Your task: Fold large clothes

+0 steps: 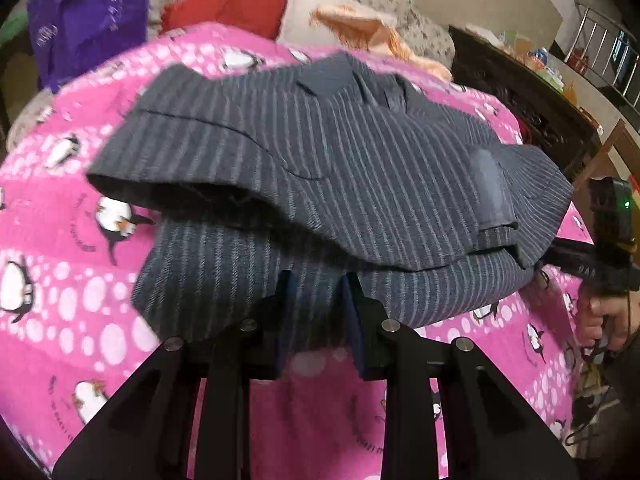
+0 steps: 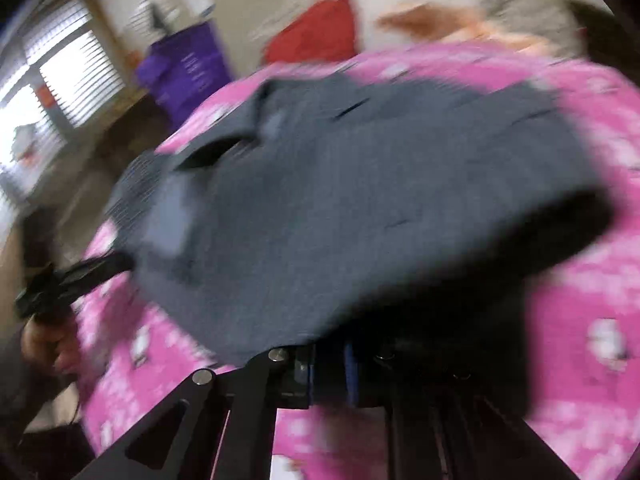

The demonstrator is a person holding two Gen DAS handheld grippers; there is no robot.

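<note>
My left tongs (image 1: 318, 280) point steeply down at the near edge of the grey striped garment (image 1: 320, 168), their two blue pads (image 1: 352, 312) a narrow gap apart. The cloth's edge lies between and behind the pads, but I cannot see them pressing it, so I read them as slightly parted and holding nothing for certain.

The garment lies folded in layers on a pink penguin-print blanket (image 1: 72, 272) spread over the bed, an upper layer lying over a lower one, with a dark opening at its left end. Beyond it, far off, lie a red cushion (image 1: 232, 4) and a purple bag (image 1: 88, 12).

At the right of the left wrist view I see my right tongs (image 1: 538, 258) coming in low from the side, tips at the garment's right edge, with a hand (image 1: 604, 320) wrapped on the grip below.

The right wrist view is heavily blurred. There the right tongs (image 2: 330, 368) sit under a bulge of grey cloth (image 2: 360, 208) that drapes over their tips; the pads look nearly together, with cloth seemingly pinched between. The other gripper (image 2: 100, 266) reaches in from the left edge, held by a hand (image 2: 44, 340)
</note>
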